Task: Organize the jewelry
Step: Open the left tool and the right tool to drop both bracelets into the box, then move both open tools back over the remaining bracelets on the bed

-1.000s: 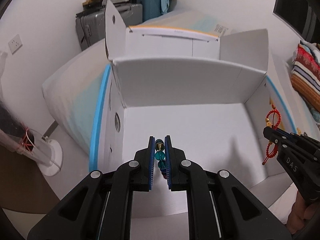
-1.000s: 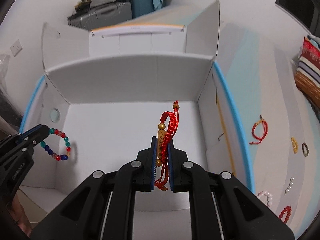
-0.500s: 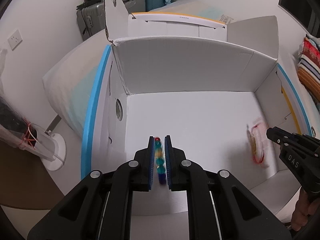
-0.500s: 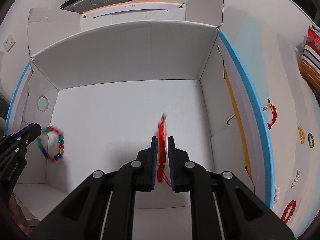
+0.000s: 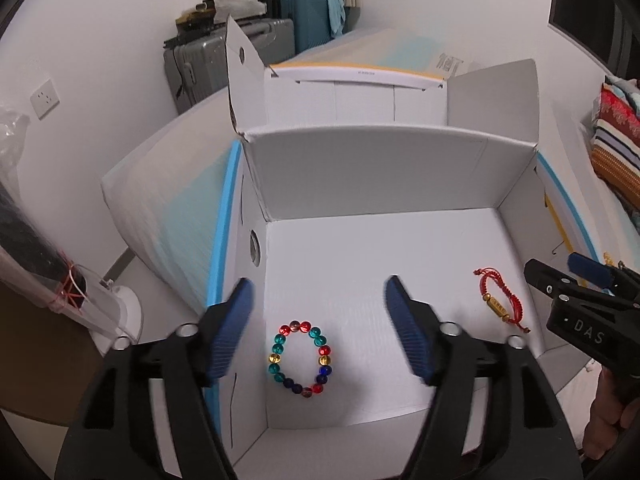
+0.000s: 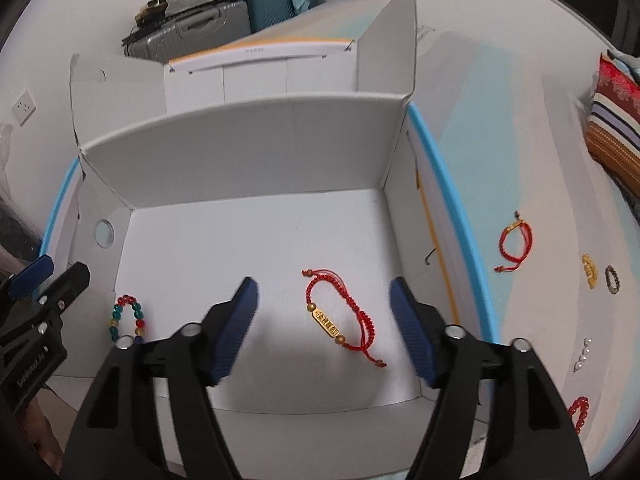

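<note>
- Two pieces already lie on the floor of the white cardboard box (image 6: 248, 152): the multicoloured bead bracelet (image 5: 299, 358) near its left wall and the red cord bracelet (image 6: 344, 316) toward the right.
- The left gripper (image 5: 318, 330) and right gripper (image 6: 324, 328) have just been opening; both stand wide apart and empty, each bracelet lying free below.
- Still outside, right of the box: another red cord bracelet (image 6: 514, 246), small rings (image 6: 600, 276), pearls (image 6: 583, 354) and a red bead bracelet (image 6: 579, 414).
- The red cord bracelet's gold bar runs diagonally, its tail toward the box's near right corner.
</note>
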`<state>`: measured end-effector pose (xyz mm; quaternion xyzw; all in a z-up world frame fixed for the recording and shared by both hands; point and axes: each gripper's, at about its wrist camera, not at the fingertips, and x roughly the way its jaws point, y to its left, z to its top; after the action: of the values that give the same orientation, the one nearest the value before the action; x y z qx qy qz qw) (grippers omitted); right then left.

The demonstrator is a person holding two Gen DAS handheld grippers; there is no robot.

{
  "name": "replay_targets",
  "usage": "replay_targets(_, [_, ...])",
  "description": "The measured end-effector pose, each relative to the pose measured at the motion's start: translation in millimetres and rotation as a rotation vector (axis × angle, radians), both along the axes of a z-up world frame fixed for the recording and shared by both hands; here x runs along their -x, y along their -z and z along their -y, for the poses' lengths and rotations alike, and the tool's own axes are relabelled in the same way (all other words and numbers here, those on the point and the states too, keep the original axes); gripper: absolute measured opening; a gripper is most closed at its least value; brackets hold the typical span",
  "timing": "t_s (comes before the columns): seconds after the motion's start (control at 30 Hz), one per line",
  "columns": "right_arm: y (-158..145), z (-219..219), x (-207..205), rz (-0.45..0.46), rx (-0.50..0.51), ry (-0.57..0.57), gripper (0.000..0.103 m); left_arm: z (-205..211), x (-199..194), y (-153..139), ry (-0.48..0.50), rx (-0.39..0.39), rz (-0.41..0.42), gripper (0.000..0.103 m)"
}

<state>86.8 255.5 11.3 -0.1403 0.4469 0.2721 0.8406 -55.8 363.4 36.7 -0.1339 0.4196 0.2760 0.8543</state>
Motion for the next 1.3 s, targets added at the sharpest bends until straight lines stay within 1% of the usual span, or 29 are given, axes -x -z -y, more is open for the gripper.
replay_targets(0.03, [-3.9,1.8,1.6,0.013,-0.004,0.0,0.075,1.8,1.9,-2.4,-0.001,-0.004,0.008,0.08])
replay_targets(0.1, [-10.2,4.9,3.4,0.027,-0.014,0.003,0.082,3.8,3.0,-5.5,0.002,-0.01,0.016,0.085])
replay_targets(0.13, [-13.9,7.0,4.5,0.033,-0.022,0.007,0.083,4.9,4.0,-7.2,0.004,-0.009,0.023,0.088])
replay_targets(0.2, [-18.9,8.7,4.4,0.05,-0.034,0.017,0.091,6.5,6.7,-10.2,0.007,-0.013,0.033,0.093])
replay_targets(0.23, [-22.0,10.9,5.8,0.062,-0.042,0.021,0.092,7.5,7.4,-11.6,0.008,-0.018,0.036,0.096])
replay_targets(0.3, [-26.2,14.7,6.1,0.07,-0.058,0.029,0.095,12.1,8.9,-15.0,0.014,-0.038,0.039,0.097])
replay_targets(0.33, [-29.1,17.1,6.4,0.073,-0.066,0.034,0.095,14.2,10.0,-17.0,0.012,-0.047,0.039,0.097])
replay_targets(0.47, [-38.5,25.9,7.3,0.079,-0.088,0.045,0.095,20.9,13.4,-24.6,0.018,-0.045,0.056,0.097])
replay_targets(0.73, [-48.8,50.4,14.6,0.107,-0.094,0.065,0.095,37.9,17.1,-38.4,0.009,-0.062,0.078,0.097])
replay_targets(1.0, [-62.4,90.0,19.2,0.136,-0.104,0.106,0.095,74.2,9.1,-50.2,0.072,-0.073,0.105,0.097])
replay_targets(1.3, [-72.5,156.7,20.1,0.162,-0.114,0.204,0.095,123.1,-9.1,-58.0,0.168,-0.073,0.128,0.097])
